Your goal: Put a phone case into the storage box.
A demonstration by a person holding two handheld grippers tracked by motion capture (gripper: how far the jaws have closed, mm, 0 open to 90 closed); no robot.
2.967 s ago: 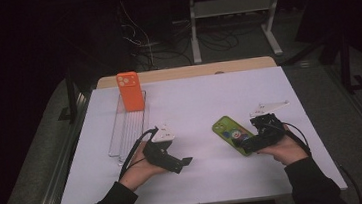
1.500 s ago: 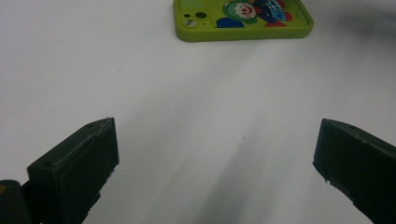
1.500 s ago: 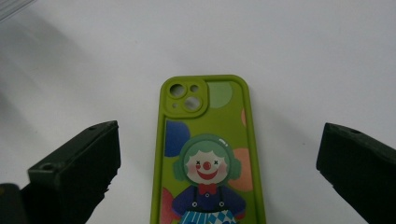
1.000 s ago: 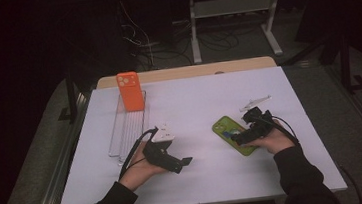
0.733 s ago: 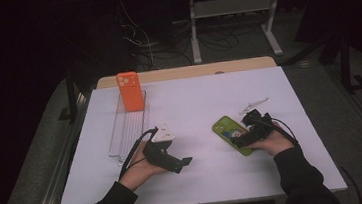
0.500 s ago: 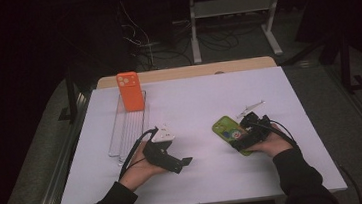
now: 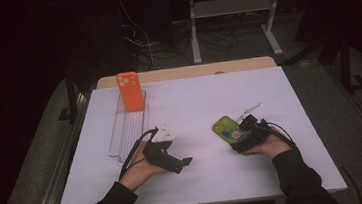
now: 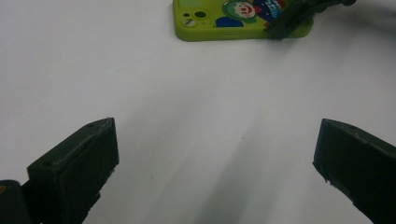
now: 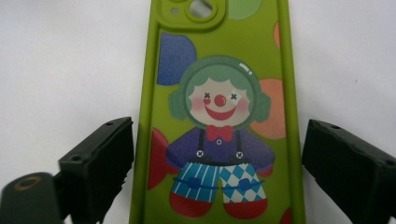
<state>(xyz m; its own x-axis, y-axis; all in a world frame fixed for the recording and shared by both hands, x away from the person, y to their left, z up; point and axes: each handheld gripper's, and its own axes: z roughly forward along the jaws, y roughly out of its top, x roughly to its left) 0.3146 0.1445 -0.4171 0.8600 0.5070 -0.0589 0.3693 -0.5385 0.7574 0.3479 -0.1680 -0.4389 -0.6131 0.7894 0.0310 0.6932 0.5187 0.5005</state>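
Right gripper view had the right hand-held gripper [image 9: 217, 163] straddling the lime-green clown-print phone case [image 9: 219, 116], jaws just closing in but not quite touching its edges. That case lay flat on the white desk [image 7: 194, 100]. Left hand-held gripper [image 8: 215, 163] sat wide open over bare desk, holding nothing.

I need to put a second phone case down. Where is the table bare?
Bare: the white table between the orange case in its clear tray and the green case; also the far right corner. Crowded: around the right gripper and left gripper.
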